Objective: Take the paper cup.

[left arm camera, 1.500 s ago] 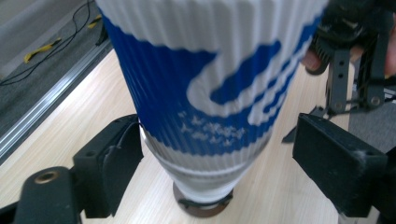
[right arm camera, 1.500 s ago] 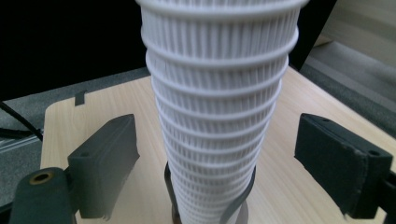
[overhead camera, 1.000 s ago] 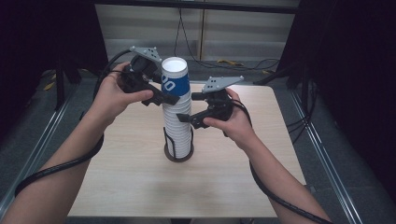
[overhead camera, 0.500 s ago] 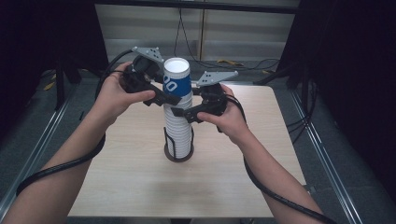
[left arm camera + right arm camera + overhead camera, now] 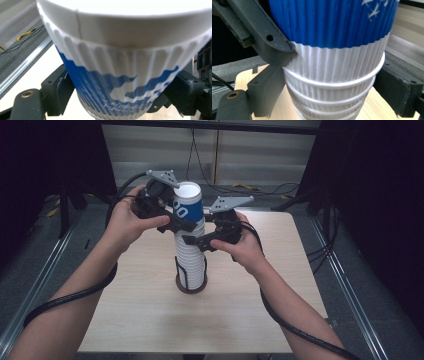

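1. The top cup (image 5: 188, 206) is a ribbed paper cup, white along the rim and at its lower edge, with a blue band carrying white print around the middle; its white inside shows from above in the high view. In my left gripper view the same cup (image 5: 125, 62) looms close, the rim smooth and the ridges running down into the blue.
2. It sits nested at the top of a tall stack of white cups (image 5: 190, 257), whose rolled rims show one under another in my right gripper view (image 5: 329, 100). The stack stands upright in a dark wire holder (image 5: 190, 277) at the centre of the high view.
3. My left gripper (image 5: 184, 226), upper left of the stack in the high view, is closed on the top cup, one jaw pressed to each side of the blue band.
4. My right gripper (image 5: 194, 241), just right of the stack and a little lower, is closed on the stack of white cups right below the top cup, both jaws against the ribbed white walls.
5. The desk (image 5: 150, 320) is pale wood with a light grain.
6. Around it lies a grey floor (image 5: 350, 245) with metal rails, loose cables at the far side, and dark curtains in the upper corners of the frame.
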The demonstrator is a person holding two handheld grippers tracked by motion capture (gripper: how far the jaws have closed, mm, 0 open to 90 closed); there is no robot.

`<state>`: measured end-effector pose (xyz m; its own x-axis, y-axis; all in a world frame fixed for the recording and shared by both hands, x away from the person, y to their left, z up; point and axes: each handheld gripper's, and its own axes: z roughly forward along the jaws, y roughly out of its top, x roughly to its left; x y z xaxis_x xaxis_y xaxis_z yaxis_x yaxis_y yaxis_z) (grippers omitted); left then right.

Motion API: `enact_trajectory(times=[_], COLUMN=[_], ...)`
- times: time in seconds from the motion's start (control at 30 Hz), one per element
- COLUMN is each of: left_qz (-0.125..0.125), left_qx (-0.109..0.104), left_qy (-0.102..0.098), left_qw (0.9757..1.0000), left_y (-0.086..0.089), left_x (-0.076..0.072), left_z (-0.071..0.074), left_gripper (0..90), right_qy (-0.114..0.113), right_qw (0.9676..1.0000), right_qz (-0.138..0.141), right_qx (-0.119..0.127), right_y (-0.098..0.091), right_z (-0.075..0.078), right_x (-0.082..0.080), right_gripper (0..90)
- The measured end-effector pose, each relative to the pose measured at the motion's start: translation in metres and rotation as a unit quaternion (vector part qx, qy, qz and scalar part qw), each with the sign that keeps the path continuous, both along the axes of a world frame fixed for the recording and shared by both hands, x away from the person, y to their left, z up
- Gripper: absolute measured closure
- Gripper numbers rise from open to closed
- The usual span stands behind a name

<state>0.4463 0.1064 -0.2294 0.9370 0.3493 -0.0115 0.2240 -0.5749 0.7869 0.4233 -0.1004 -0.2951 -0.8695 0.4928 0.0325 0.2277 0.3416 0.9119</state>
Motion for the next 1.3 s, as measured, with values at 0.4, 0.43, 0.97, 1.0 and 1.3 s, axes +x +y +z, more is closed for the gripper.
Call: enact_trajectory(times=[0.4,0.43,0.97,1.0,1.3], left_qz=[0.010,0.010,0.025,0.027,0.035], left_qx=[-0.029,-0.029,-0.052,-0.054,-0.060], left_qy=[0.012,0.012,0.003,0.006,0.005], left_qw=[0.9995,0.9995,0.9983,0.9982,0.9976], left_y=[0.007,0.007,0.005,0.004,0.006], left_x=[0.001,0.001,0.002,0.002,0.000], left_z=[0.005,0.005,0.009,0.009,0.018], left_gripper=[19.5,19.7,20.6,20.8,22.2], right_qy=[0.000,-0.002,-0.004,-0.005,-0.010], right_qw=[1.0000,1.0000,0.9999,0.9999,0.9996], right_qz=[0.001,0.001,0.001,0.000,0.003], right_qx=[-0.001,-0.003,-0.014,-0.015,-0.025], right_y=[0.000,0.000,0.004,0.004,0.004], right_z=[-0.002,-0.002,-0.004,-0.004,-0.004], right_x=[0.001,0.001,0.000,0.000,0.000], right_gripper=[12.2,12.2,13.5,13.6,13.7])
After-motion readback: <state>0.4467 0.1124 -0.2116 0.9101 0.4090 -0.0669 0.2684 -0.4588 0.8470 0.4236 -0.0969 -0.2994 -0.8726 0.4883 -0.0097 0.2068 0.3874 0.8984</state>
